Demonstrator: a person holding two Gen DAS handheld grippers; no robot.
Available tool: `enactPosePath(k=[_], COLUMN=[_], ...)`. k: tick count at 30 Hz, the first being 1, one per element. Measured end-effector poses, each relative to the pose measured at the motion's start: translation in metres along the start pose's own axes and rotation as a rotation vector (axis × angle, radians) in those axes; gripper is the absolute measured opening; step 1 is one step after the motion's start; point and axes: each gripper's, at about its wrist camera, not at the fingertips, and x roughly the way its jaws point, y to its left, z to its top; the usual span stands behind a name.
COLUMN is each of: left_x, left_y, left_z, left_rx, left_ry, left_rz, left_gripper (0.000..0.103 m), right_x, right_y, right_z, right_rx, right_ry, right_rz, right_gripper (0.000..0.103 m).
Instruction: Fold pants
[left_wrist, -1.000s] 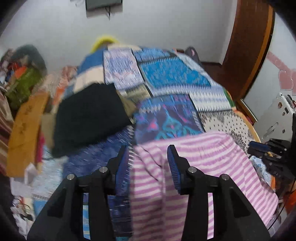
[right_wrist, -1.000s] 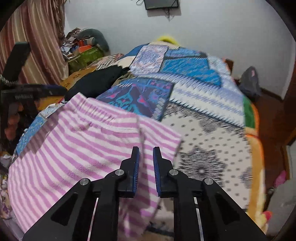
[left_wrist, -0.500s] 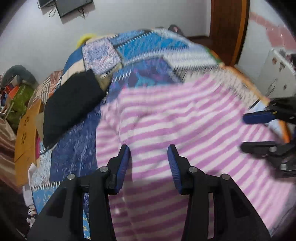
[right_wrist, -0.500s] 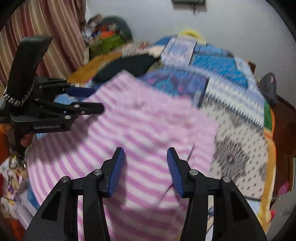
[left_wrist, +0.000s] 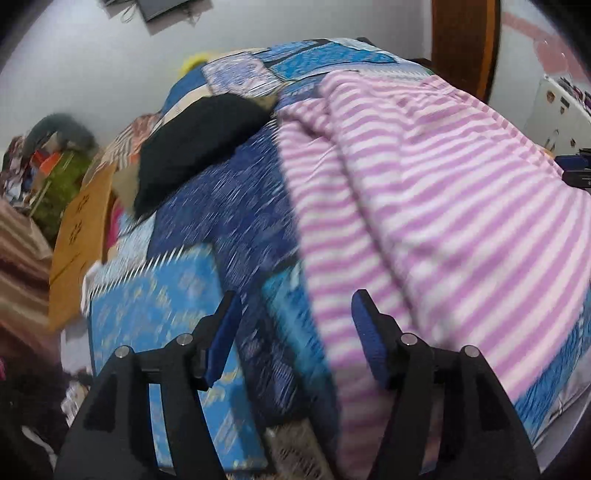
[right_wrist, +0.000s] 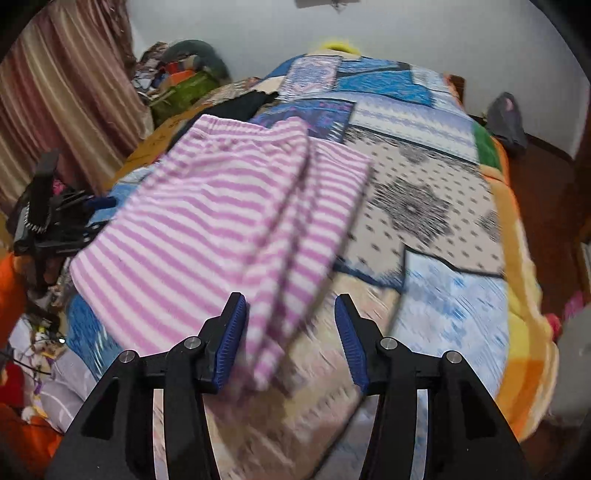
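The pink-and-white striped pants (left_wrist: 443, 203) lie spread on the patchwork quilt (left_wrist: 229, 221) of a bed, with long creases down the middle. My left gripper (left_wrist: 295, 332) hovers over their left edge with its jaws opening; the edge and the quilt show between the fingers, and neither pad presses on them. In the right wrist view the pants (right_wrist: 221, 221) reach down to my right gripper (right_wrist: 290, 332), which is open over their near right corner without gripping it. The left gripper (right_wrist: 55, 221) also shows at the left there.
A black cloth (left_wrist: 195, 155) lies on the quilt beyond the pants. An orange board (left_wrist: 81, 236) and a clutter pile (right_wrist: 177, 81) flank the bed's left side beside a striped curtain (right_wrist: 55, 92). A dark bag (right_wrist: 506, 118) sits on the floor at right.
Both grippers have let go of the pants and opened. The pants dropped from hanging to lying on the quilt. The left gripper moved down and left, the right one to the near right corner.
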Motion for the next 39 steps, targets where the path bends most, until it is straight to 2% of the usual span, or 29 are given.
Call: enactPosePath(k=[2,5,7,8,9,11,13,18,23,25,27,28,30,39], left_x=[-0.006,-0.014,-0.020,-0.022,-0.023,-0.021,-0.016,0.008,0.035,0.044,0.050,0.052,0.057,0.078], left_y=[0.012,0.023,0.028,0.029,0.029,0.026,0.019,0.002,-0.005,-0.006,-0.003,-0.002,-0.002,-0.027], left_z=[-0.003,0.005,0.015,0.020,0.025,0.039,0.050,0.074,0.079,0.079,0.080,0.082,0.085,0.108], left_rx=[-0.050,-0.097,-0.142,-0.167,-0.183,-0.207,-0.205,-0.190,-0.222,-0.226,-0.237,-0.239,-0.237,-0.188], left_ry=[0.004,-0.023,-0.049,-0.060,-0.068,-0.078,-0.073,-0.008,0.078,0.098,0.104,0.109,0.116,0.159], left_rz=[-0.008,0.042,0.022,0.002,-0.013,-0.051,-0.084,-0.132,-0.196,-0.212,-0.214,-0.220,-0.238,-0.347], left_gripper=[0.062,0.062,0.065,0.070,0.079,0.087,0.087,0.090,0.090,0.092,0.100,0.100,0.100,0.101], right_x=[-0.007,-0.015,-0.024,-0.028,-0.031,-0.037,-0.037,-0.019,0.013,0.026,0.038,0.044,0.049,0.064], right_y=[-0.003,-0.008,-0.012,-0.013,-0.014,-0.013,-0.010,0.003,0.004,0.003,0.004,0.003,-0.001,-0.004], right_z=[-0.003,-0.002,0.003,0.005,0.010,0.021,0.031,0.043,0.047,0.046,0.043,0.042,0.041,0.055], right_rx=[0.010,0.005,0.027,0.041,0.054,0.076,0.079,0.058,0.108,0.121,0.112,0.108,0.128,0.155], right_ry=[0.002,0.014,-0.014,-0.030,-0.047,-0.084,-0.106,-0.098,-0.028,0.016,0.058,0.077,0.076,0.111], right_rz=[-0.030,-0.116,-0.128,-0.127,-0.119,-0.100,-0.092,-0.069,-0.017,-0.003,-0.009,-0.005,0.016,0.143], right_gripper=[0.046,0.046,0.046,0.047,0.049,0.059,0.071,0.081,0.081,0.082,0.082,0.085,0.091,0.092])
